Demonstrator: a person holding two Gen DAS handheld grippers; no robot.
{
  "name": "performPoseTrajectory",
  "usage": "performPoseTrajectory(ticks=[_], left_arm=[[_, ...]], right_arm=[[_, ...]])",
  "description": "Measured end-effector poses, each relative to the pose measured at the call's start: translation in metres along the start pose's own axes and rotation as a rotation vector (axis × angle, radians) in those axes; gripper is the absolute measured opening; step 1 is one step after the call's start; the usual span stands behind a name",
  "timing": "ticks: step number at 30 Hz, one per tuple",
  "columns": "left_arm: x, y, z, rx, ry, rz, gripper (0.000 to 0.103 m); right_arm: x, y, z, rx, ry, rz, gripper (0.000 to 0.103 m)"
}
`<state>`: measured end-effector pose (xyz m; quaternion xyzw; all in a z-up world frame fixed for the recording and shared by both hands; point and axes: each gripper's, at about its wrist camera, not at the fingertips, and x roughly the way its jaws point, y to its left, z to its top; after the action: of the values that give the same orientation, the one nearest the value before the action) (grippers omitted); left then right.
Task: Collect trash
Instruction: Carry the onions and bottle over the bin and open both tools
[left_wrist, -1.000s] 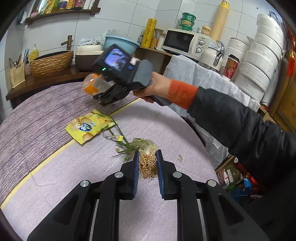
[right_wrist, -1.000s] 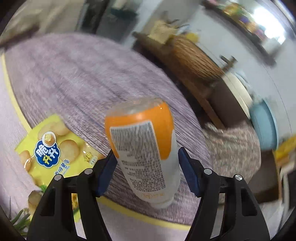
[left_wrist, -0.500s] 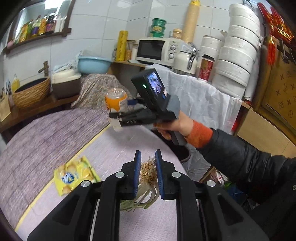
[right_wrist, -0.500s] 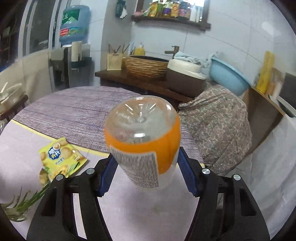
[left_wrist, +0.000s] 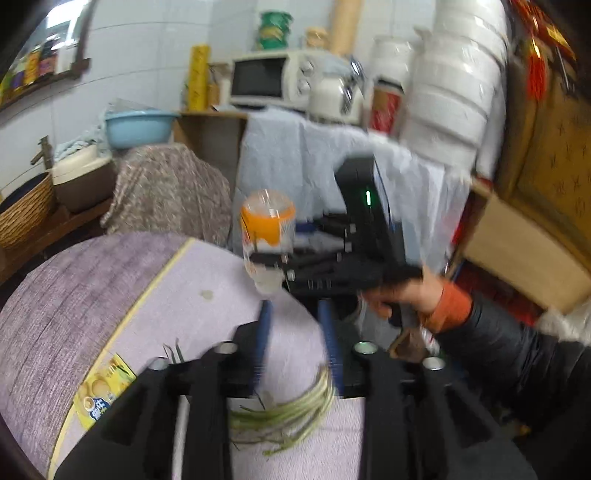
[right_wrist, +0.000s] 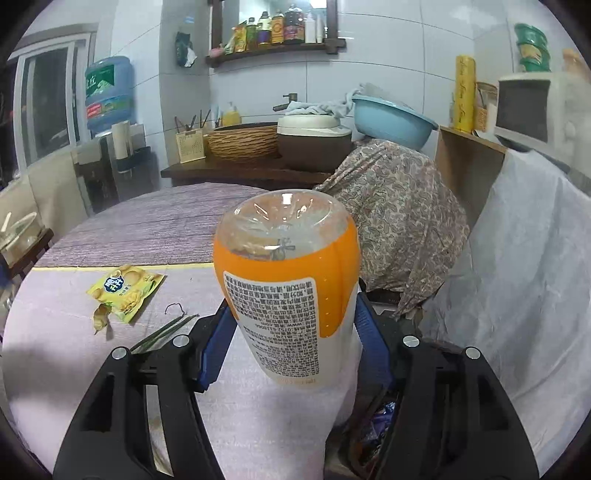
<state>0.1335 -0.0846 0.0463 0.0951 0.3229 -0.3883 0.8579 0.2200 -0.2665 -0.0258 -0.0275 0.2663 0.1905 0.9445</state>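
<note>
We carry orange-labelled plastic bottle (right_wrist: 288, 288) upside down, right gripper (right_wrist: 291, 332) clamped on it, past worktop (right_wrist: 147, 221) edge. Left gripper (left_wrist: 295, 347) jaws opening, green onion stalks (left_wrist: 284, 413) drooping beneath. Yellow snack packet (right_wrist: 123, 291) not yet collected.

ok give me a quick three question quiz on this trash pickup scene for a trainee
1. True or false: the right gripper is shut on the orange-labelled bottle.
2. What lies under the left gripper? A) green stalks B) a spoon C) a cup
3. Fill in: the yellow snack packet lies on the ____.

Key: 1 true; 2 A, green stalks, with the left fingers opening; 3 table.
</note>
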Motion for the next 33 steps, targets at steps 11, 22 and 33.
performPoseTrajectory(ticks=[11, 22, 33], left_arm=[[0.104, -0.041, -0.072, 0.228, 0.323, 0.008, 0.062], [0.132, -0.035, -0.074, 0.204, 0.383, 0.008, 0.020], [0.137, -0.043, 0.010, 0.122, 0.213, -0.038, 0.014]], right_arm=[[-0.033, -0.016, -0.023, 0.071, -0.035, -0.021, 0.064], [-0.069, -0.050, -0.054, 0.168, -0.074, -0.078, 0.064], [-0.084, -0.100, -0.086, 0.271, -0.080, -0.237, 0.064]])
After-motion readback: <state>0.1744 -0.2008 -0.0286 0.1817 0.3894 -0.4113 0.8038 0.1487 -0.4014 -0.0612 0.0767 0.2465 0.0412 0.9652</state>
